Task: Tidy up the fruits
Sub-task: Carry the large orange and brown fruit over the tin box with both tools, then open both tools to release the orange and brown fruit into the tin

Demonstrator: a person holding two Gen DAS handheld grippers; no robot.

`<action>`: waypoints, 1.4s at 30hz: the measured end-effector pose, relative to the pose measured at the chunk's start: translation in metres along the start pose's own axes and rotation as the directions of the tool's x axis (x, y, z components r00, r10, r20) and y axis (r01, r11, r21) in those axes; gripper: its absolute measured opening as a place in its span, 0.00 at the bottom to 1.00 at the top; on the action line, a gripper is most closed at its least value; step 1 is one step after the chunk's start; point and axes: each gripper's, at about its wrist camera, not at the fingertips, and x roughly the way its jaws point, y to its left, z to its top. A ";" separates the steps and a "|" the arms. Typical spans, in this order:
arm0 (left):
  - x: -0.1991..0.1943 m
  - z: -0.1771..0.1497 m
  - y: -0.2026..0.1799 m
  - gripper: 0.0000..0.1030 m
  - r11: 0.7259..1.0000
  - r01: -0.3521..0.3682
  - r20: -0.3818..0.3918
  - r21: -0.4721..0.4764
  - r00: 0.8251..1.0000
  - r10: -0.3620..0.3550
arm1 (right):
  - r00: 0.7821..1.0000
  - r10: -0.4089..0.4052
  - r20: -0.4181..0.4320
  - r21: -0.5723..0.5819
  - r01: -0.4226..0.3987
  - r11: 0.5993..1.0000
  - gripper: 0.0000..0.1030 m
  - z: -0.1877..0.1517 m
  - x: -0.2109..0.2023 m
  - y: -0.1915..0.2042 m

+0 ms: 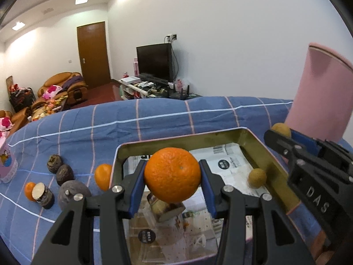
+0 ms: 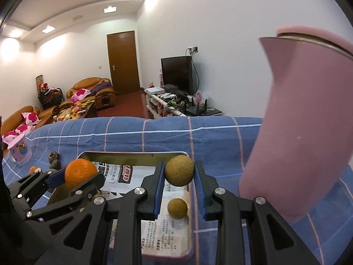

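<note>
Blue checked bed (image 1: pixel 154 119) carrying a tin tray (image 1: pixel 253 137) and scattered fruit.
Left claw (image 1: pixel 172 174) grips one bright, dimpled orange (image 1: pixel 172 175) above the tray; right claw (image 2: pixel 179 174) grips one brown ball fruit (image 2: pixel 179 170), another (image 2: pixel 177 208) lying in the tray.

Tin (image 1: pixel 253 137) on cloth (image 1: pixel 154 119); mandarin (image 1: pixel 103 176) left of tin; canister (image 1: pixel 320 101) right

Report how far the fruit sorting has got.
Done: one small brown fruit and a cut piece already lie in the tray. In hand: the left gripper holds an orange above the tray, and the right gripper holds a brown round fruit above it. Left: a second orange, a small orange and several dark fruits wait on the blue cloth.
</note>
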 end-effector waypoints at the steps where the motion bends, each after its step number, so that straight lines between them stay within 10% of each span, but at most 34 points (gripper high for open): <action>1: 0.002 0.001 -0.002 0.47 1.000 -0.010 -0.007 0.003 1.000 0.010 | 1.000 0.006 -0.007 0.001 -0.006 1.000 0.27 0.000 0.003 0.001; 23: 0.023 0.004 -0.008 0.47 0.998 -0.058 -0.073 0.027 0.996 0.059 | 0.970 0.197 -0.142 0.092 -0.185 0.978 0.28 -0.002 0.045 0.003; 28: 0.023 0.004 -0.008 0.47 0.998 -0.058 -0.074 0.025 0.995 0.060 | 0.969 0.216 -0.120 0.105 -0.204 0.973 0.50 -0.001 0.041 0.001; 33: 0.023 0.003 -0.009 0.49 0.997 -0.069 -0.071 0.030 0.995 0.071 | 0.983 0.181 -0.029 0.112 -0.176 0.978 0.52 0.004 0.024 -0.003; 42: 0.013 0.002 -0.015 0.95 0.994 -0.100 -0.015 0.052 0.995 0.101 | 0.995 0.068 0.069 0.166 -0.078 0.983 0.53 0.007 0.009 -0.019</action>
